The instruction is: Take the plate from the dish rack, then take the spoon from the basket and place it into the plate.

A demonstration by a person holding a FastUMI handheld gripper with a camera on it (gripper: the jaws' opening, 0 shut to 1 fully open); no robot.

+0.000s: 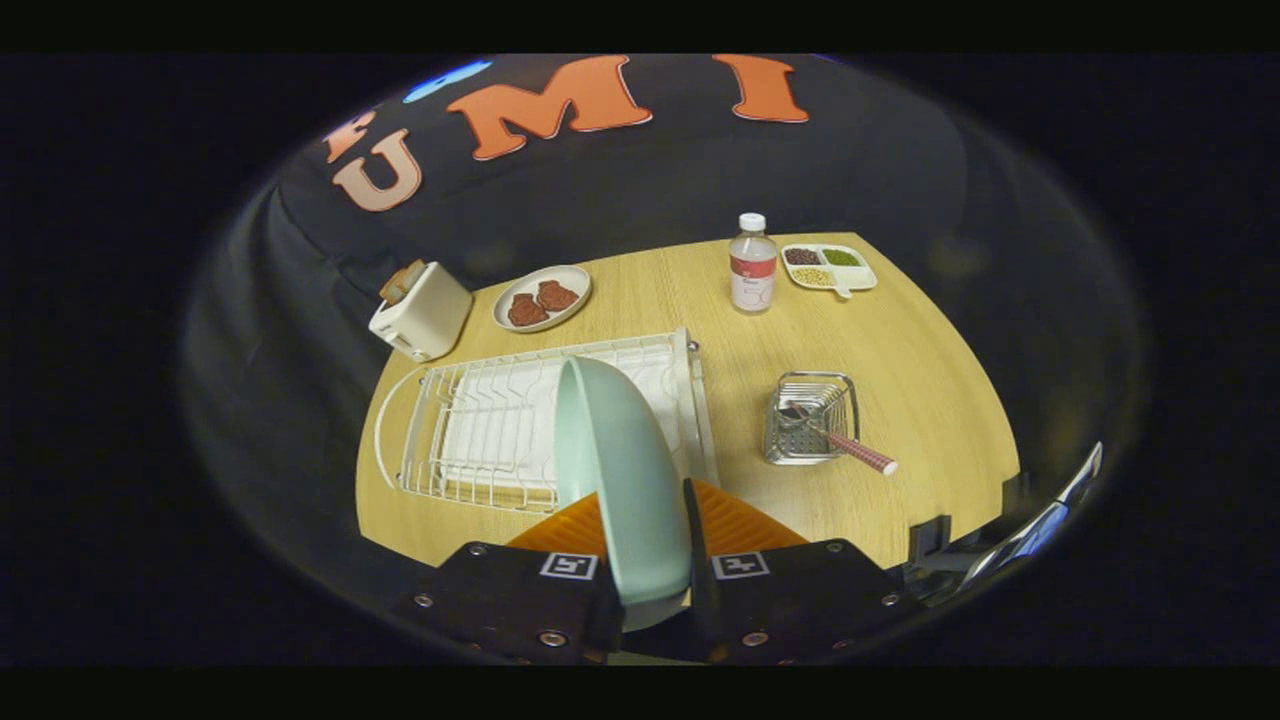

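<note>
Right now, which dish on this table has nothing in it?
The pale green plate, held on edge between the gripper fingers; the others hold food.

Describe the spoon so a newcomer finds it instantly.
On the wooden table, right of the white dish rack, stands a small wire basket. The spoon lies in it, its pink handle poking out over the rim; the tongs hold the plate.

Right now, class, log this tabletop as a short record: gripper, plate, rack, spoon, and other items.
gripper: shut on the pale green plate, held on edge between its fingers
dish rack: white wire dish rack, beyond the fingers, no dishes in it
spoon: spoon in the metal basket, handle sticking out over the rim
table: wooden table
other items: toaster, plate of cookies, bottle, divided dish
</note>
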